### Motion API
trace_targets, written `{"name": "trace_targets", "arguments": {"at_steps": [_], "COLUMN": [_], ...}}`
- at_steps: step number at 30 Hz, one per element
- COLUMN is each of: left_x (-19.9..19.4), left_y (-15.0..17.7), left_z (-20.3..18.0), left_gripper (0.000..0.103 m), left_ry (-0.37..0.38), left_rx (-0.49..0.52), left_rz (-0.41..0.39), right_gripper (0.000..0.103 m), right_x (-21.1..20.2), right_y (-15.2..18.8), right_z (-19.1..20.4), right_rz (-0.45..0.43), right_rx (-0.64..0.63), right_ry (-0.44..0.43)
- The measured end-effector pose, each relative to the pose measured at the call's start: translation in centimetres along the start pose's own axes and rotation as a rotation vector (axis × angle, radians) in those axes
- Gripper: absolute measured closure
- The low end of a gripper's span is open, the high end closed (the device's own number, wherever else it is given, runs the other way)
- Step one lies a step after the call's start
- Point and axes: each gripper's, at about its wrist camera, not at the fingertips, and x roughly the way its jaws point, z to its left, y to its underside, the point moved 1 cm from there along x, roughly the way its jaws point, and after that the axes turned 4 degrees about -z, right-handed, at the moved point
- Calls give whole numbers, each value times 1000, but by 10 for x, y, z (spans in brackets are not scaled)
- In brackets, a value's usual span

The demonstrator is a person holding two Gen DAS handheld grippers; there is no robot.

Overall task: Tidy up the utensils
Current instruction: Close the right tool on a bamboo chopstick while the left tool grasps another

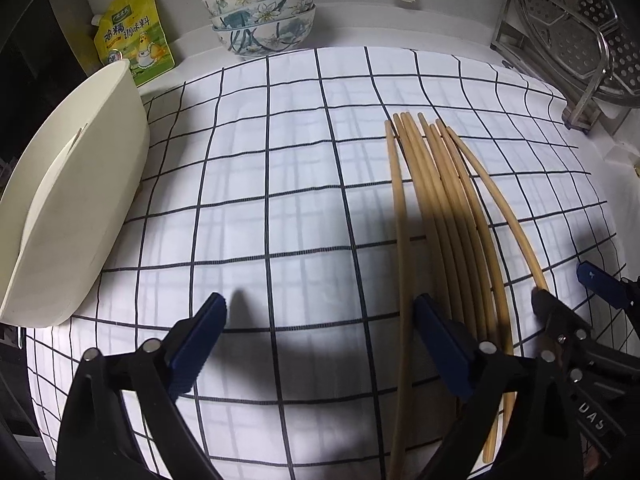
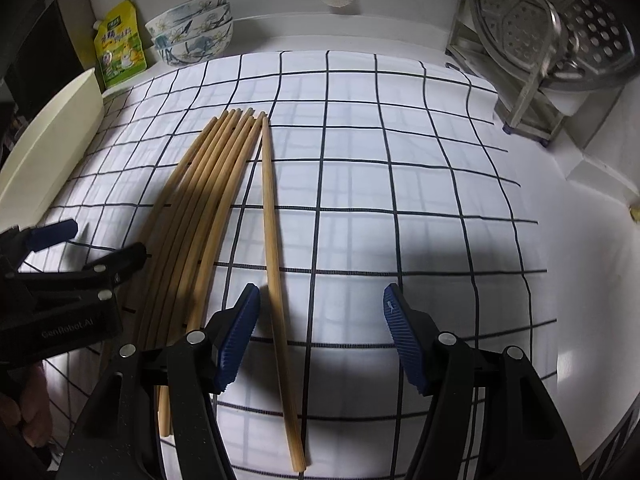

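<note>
Several bamboo chopsticks (image 1: 448, 216) lie side by side on a white cloth with a black grid (image 1: 280, 168). In the right wrist view the same bundle (image 2: 200, 208) lies left of one chopstick (image 2: 276, 256) set a little apart. My left gripper (image 1: 320, 316) is open and empty, its right finger (image 1: 440, 340) over the near ends of the bundle. My right gripper (image 2: 320, 312) is open and empty, with the lone chopstick running between its fingers. The right gripper also shows at the right edge of the left wrist view (image 1: 568, 292), the left gripper at the left edge of the right wrist view (image 2: 100, 244).
A cream plastic container (image 1: 68, 208) stands at the cloth's left edge. Three stacked floral bowls (image 1: 262, 12) and a yellow seasoning pouch (image 1: 134, 36) sit at the back. A steel rack with perforated plates (image 1: 572, 40) stands at the back right.
</note>
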Motion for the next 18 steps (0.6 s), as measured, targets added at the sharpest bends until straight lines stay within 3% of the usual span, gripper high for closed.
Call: {"name": "trace_targets", "arguments": {"at_steps": [2, 6, 8, 11, 12, 18], "left_x": [-2, -4, -7, -9, -10, -11], "left_y": [-2, -2, -1, -1, -1, -5], "left_z": [-3, -9, -14, -19, -19, -8], "left_gripper": [30, 45, 62, 86, 91, 95], "left_ry": [10, 41, 61, 75, 88, 129], "left_rx": [6, 19, 30, 52, 48, 3], "left_rz": [-10, -19, -22, -22, -18, 12], "right_gripper": [50, 63, 73, 96, 97, 97], "right_x": [1, 2, 1, 1, 2, -4], "right_y": [-1, -3, -3, -4, -5, -9], "right_z": [3, 11, 14, 18, 17, 5], "right_rz": [-11, -32, -30, -22, -19, 1], "right_rx": [-14, -43, -54, -57, -45, 61], "right_ry": [-9, -34, -50, -72, -84, -159]}}
